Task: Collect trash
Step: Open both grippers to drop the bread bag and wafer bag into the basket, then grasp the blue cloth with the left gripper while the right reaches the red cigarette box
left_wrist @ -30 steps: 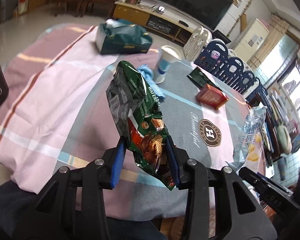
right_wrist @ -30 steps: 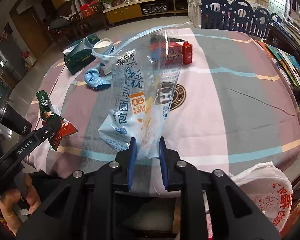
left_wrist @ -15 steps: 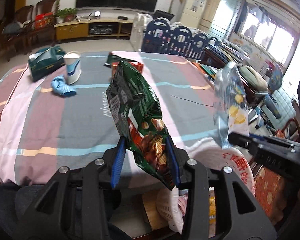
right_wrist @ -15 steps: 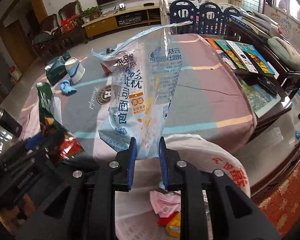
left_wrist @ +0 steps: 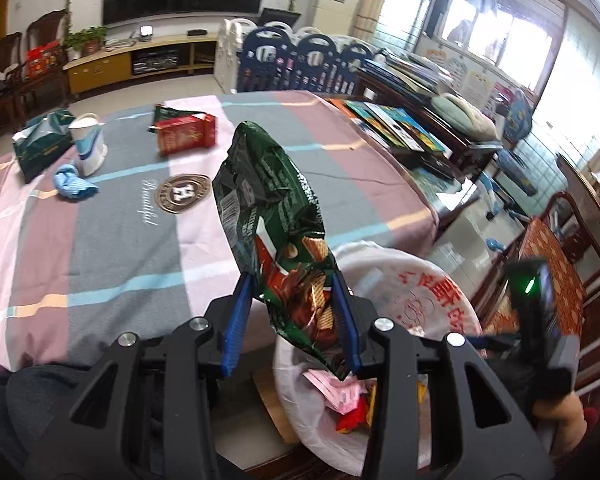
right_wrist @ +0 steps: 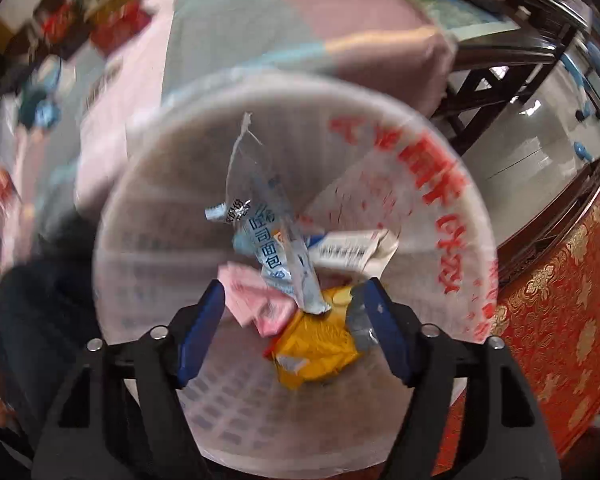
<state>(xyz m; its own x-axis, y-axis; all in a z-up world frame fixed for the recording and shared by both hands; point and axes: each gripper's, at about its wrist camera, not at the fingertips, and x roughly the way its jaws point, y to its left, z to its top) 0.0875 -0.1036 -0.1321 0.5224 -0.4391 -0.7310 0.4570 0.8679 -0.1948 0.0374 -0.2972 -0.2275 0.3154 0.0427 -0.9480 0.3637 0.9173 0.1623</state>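
The left gripper (left_wrist: 296, 316) is clamped on a green wafer wrapper (left_wrist: 276, 232), both blue pads pressing the crumpled foil near its lower end; the wrapper stands up from the jaws, tilted slightly left. It hangs at the near edge of the table (left_wrist: 112, 252), partly over the rim of a white bin (left_wrist: 432, 280) lined with a bag bearing red print.

The right gripper (right_wrist: 296, 320) points down into the bin (right_wrist: 148, 264). Its jaws have just been opening and now stand wide apart — neither pad touches anything. The clear bread bag (right_wrist: 272, 248) (blue print, torn top) lies loose inside the bin between and beyond the fingertips, resting on a pink wrapper (right_wrist: 256, 300) and a yellow wrapper (right_wrist: 320, 340). This view is motion-blurred.

Items on the table: a red box (left_wrist: 184, 134), a blue cloth (left_wrist: 74, 184), a white cup (left_wrist: 87, 142) and a green tissue pack (left_wrist: 40, 144) — all well apart from the left gripper.
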